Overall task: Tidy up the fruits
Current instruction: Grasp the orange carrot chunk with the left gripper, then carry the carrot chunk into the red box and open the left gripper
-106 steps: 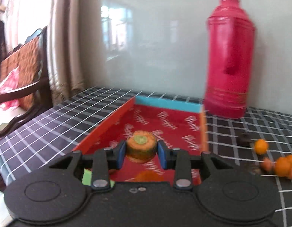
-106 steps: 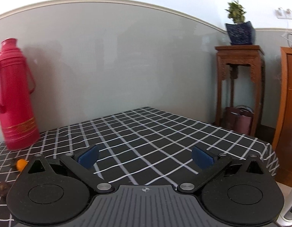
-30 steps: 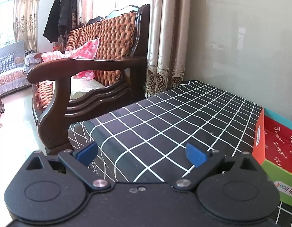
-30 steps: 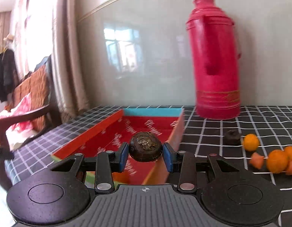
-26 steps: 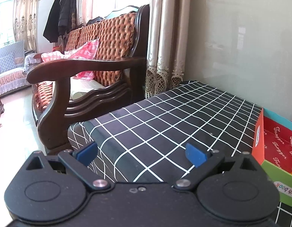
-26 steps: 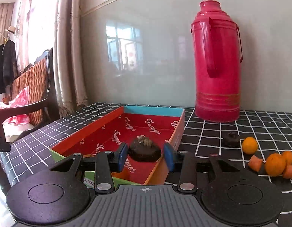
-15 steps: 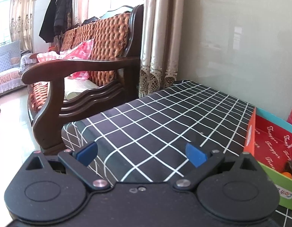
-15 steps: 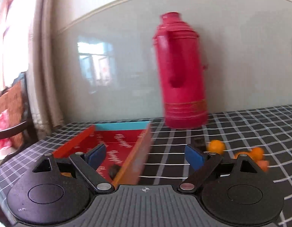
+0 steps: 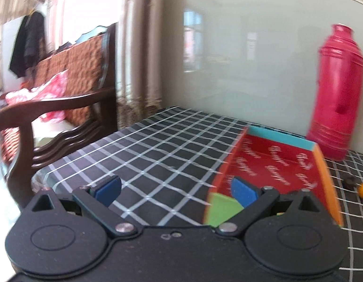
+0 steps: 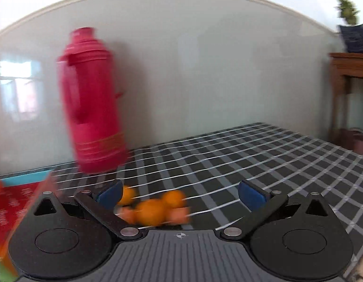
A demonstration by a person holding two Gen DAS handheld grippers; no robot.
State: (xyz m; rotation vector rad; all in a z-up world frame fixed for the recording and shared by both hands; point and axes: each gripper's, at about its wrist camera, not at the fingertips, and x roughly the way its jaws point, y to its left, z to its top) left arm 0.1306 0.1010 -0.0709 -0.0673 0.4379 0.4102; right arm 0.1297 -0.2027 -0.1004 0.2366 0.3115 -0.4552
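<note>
Right gripper (image 10: 180, 193) jaws spread wide, empty; blurred orange fruits (image 10: 150, 211) lie on the worktop (image 10: 263, 159) just beyond them. Left gripper (image 9: 175, 189) jaws likewise spread, its right pad before the red box (image 9: 275, 164).

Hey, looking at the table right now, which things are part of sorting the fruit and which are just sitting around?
Part of the job:
orange fruits
dark fruit
red box
left tool, open
right tool, open

Just sitting around:
red thermos
checked tablecloth
wooden sofa
plant stand
</note>
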